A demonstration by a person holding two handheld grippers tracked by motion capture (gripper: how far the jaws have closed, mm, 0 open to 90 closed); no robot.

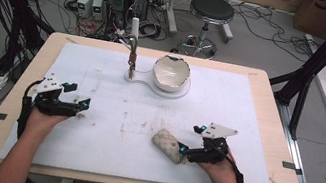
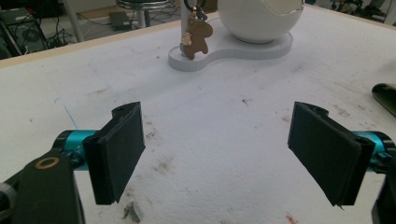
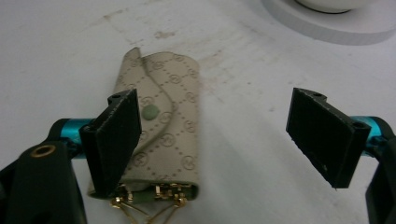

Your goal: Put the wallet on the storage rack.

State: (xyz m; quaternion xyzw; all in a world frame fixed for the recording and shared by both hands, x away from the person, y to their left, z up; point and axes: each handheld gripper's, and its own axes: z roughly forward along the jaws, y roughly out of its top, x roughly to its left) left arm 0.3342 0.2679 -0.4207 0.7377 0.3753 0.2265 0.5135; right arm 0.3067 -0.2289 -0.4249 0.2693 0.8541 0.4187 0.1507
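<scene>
White foam board [image 1: 244,136] under both my hands. Left gripper [image 1: 78,105] rests low at left, jaws wide, holding nothing. Far centre, white bowl [image 1: 171,72] on its stand. Right gripper [image 1: 184,150], jaws wide, hangs over the beige key pouch [image 1: 167,145] near right.

A fixed camera looks down on the tabletop [image 1: 103,76]; two tool-mounted cameras skim it closely, sharing the white bowl stand [image 2: 233,51].

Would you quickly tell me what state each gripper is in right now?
Left gripper: open, holding nothing, over the bare white board.
Right gripper: open, holding nothing, jaws spread at the beige key pouch.
</scene>
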